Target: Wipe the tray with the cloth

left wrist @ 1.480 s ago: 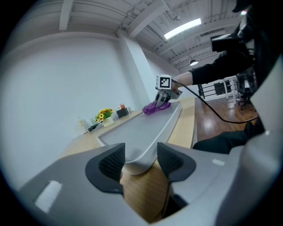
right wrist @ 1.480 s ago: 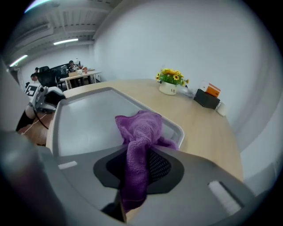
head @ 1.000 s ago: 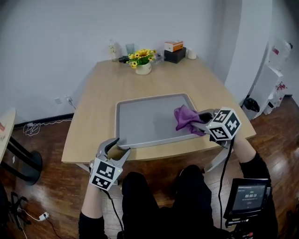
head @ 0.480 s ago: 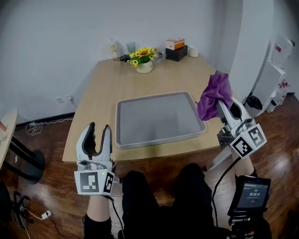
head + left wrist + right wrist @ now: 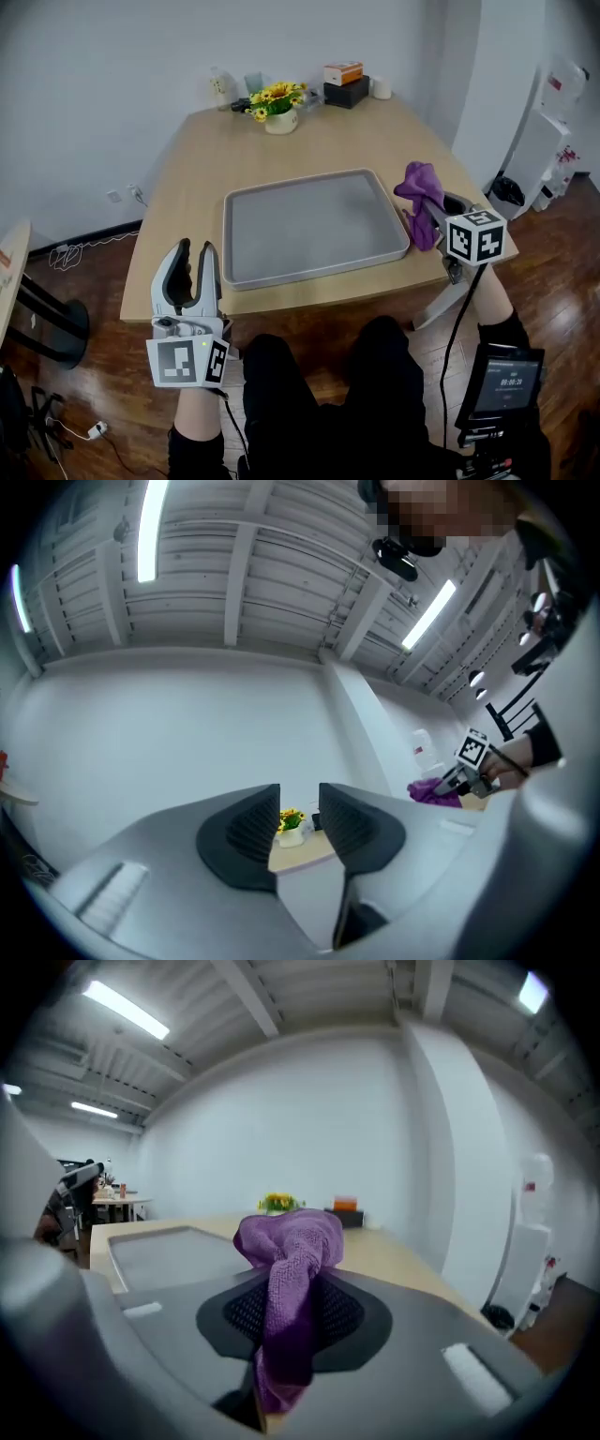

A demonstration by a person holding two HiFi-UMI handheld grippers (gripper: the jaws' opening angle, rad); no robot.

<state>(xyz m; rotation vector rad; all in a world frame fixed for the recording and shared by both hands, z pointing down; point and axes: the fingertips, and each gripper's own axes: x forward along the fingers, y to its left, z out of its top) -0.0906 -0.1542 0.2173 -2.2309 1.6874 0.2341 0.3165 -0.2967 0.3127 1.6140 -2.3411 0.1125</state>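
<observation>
my right tongs (image 5: pixel 433 217) are clenched on the purple cloth (image 5: pixel 419 187). the cloth bunches up above the pads and hangs just beside the tray's 3 o'clock rim; i cannot tell whether it touches. the grey tray (image 5: pixel 300 225) lies flat in the middle of the wooden surface (image 5: pixel 187 216). my left tongs (image 5: pixel 195 255) stand upright at the tray's 7 o'clock, off the near edge of the surface. their jaws are closing, with a narrow gap and nothing between them. a flower pot (image 5: pixel 280 120) sits at 12 o'clock, well apart from the tray.
</observation>
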